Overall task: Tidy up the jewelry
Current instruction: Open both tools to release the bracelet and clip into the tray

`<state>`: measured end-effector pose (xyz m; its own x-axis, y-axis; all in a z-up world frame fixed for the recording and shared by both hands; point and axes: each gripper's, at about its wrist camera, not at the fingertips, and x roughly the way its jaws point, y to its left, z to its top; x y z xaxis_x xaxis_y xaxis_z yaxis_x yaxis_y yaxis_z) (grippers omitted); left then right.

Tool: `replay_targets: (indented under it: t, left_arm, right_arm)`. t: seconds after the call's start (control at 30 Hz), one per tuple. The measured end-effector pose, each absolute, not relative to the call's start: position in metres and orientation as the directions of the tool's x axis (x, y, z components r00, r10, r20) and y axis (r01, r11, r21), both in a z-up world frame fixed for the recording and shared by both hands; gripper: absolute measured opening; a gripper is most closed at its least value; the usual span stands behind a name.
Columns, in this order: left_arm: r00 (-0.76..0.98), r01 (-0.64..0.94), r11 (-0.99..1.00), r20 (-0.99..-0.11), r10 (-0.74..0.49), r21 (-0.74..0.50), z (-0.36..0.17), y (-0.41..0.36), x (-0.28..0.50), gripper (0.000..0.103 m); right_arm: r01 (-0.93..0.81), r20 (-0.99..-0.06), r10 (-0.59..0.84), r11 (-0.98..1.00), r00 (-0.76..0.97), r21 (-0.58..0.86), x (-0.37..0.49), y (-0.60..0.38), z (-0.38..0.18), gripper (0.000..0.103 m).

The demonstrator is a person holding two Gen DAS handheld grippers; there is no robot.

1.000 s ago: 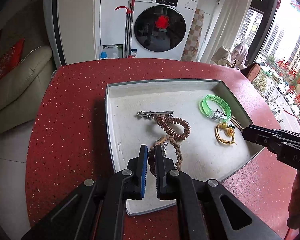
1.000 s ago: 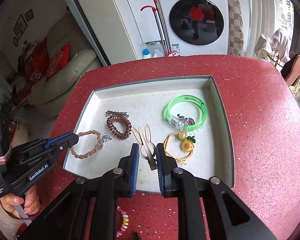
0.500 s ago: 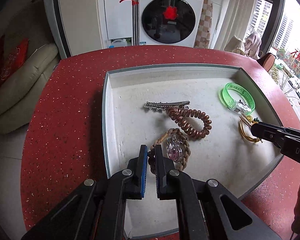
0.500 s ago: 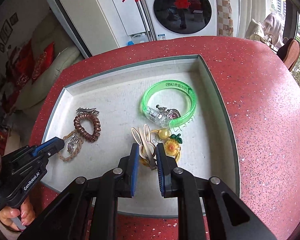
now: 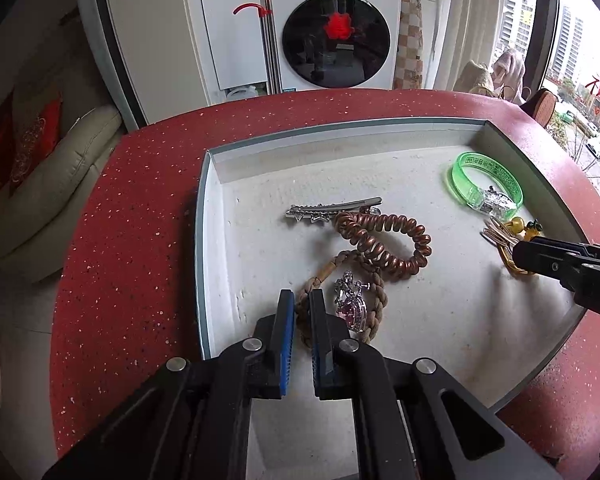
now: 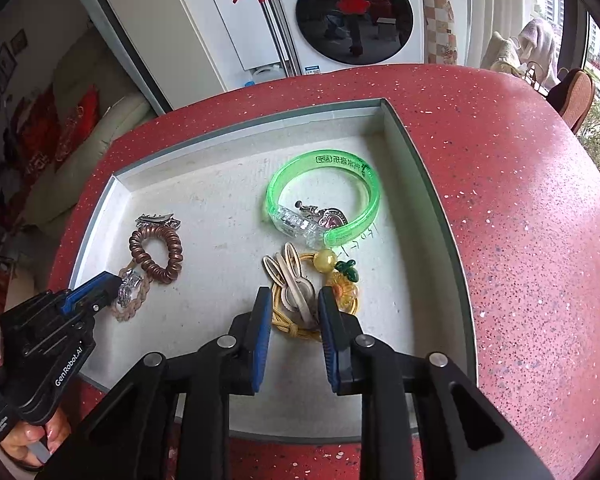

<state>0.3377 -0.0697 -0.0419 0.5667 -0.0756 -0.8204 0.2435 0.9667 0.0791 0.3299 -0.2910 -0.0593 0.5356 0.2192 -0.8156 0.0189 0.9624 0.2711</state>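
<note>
A grey-rimmed white tray [image 5: 204, 240] [image 6: 432, 184] lies on the red table. My left gripper [image 5: 302, 300] [image 6: 114, 282] is shut on a braided tan bracelet [image 5: 374, 300] [image 6: 134, 302] with a crystal charm [image 5: 352, 308], low over the tray's left side. My right gripper [image 6: 292, 304] [image 5: 516, 250] is open; a cream rabbit-ear hair clip [image 6: 290, 280] lies between its fingers on a yellow hair tie [image 6: 288, 326] with a sunflower charm [image 6: 342, 290].
In the tray lie a brown coil hair tie [image 5: 384, 240] [image 6: 156, 254], a silver hair clip [image 5: 332, 210] [image 6: 158, 220] and a green bangle [image 5: 484, 186] [image 6: 324, 196] around a small charm [image 6: 328, 216]. A washing machine [image 5: 332, 28] and sofa [image 5: 40, 184] stand beyond the table.
My right gripper has opened, leaving the rabbit-ear clip on the yellow hair tie. My left gripper has carried the braided bracelet forward beside the coil tie, and stays shut.
</note>
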Motion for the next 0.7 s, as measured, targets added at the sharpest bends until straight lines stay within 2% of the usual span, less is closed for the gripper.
replay_targets:
  t: [0.33, 0.7]
  left_arm:
    - [0.602, 0.218, 0.974, -0.794, -0.085, 0.062, -0.028, -0.064, 0.331, 0.026]
    - [0.628, 0.233, 0.972, -0.769, -0.122, 0.037, -0.019, -0.063, 0.326, 0.026]
  right_arm:
    - [0.005, -0.769, 0.256, 0.947, 0.585, 0.32, 0.318, -0.291, -0.04, 0.053]
    - [0.007, -0.761, 0.265, 0.943, 0.592, 0.334, 0.312, -0.29, -0.037, 0.054]
